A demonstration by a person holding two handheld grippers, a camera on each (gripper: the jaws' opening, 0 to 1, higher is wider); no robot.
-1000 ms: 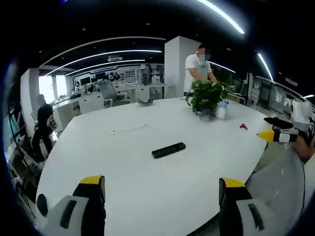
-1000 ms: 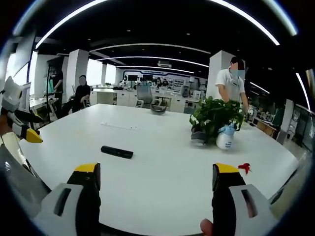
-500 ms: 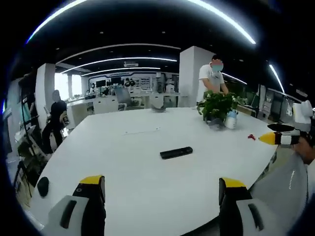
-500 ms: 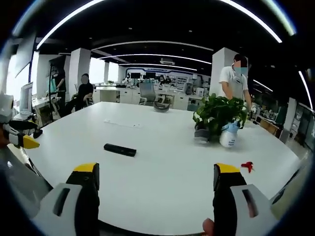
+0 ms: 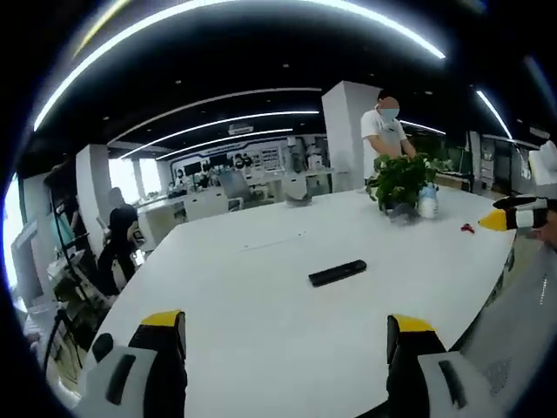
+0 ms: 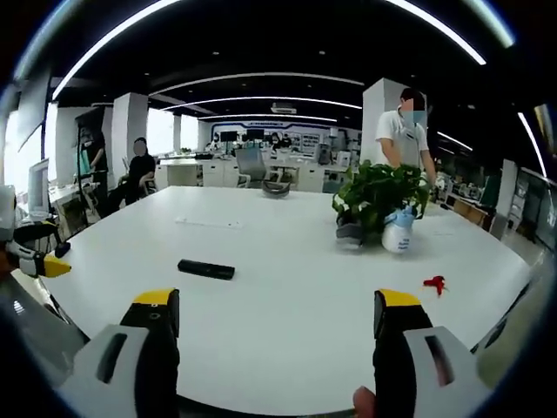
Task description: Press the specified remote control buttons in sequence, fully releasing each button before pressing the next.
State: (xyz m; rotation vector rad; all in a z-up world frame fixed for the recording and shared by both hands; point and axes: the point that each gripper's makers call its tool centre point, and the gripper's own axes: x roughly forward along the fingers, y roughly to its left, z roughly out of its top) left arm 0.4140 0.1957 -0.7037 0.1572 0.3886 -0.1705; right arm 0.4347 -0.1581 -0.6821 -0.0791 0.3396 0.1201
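A black remote control (image 5: 338, 273) lies flat on the white table (image 5: 261, 331), some way ahead of my left gripper (image 5: 283, 324), which is open and holds nothing. From the right gripper view the same remote (image 6: 206, 269) lies left of centre, ahead of my right gripper (image 6: 277, 306), also open and holding nothing. Both grippers hover at the table's near edge, apart from the remote. The right gripper's yellow tip (image 5: 500, 218) enters the left gripper view at the right edge. At the left edge of the right gripper view is the left gripper's yellow tip (image 6: 48, 267).
A potted green plant (image 6: 376, 198) and a white spray bottle (image 6: 398, 235) stand at the table's far right. A small red object (image 6: 433, 282) lies near them. One person (image 6: 404, 131) stands behind the plant; others sit by desks at the far left (image 6: 139, 170).
The left gripper view has swung, so the remote now sits further right in it. The right gripper view has barely shifted. The remote has not moved on the table and both grippers stay open.
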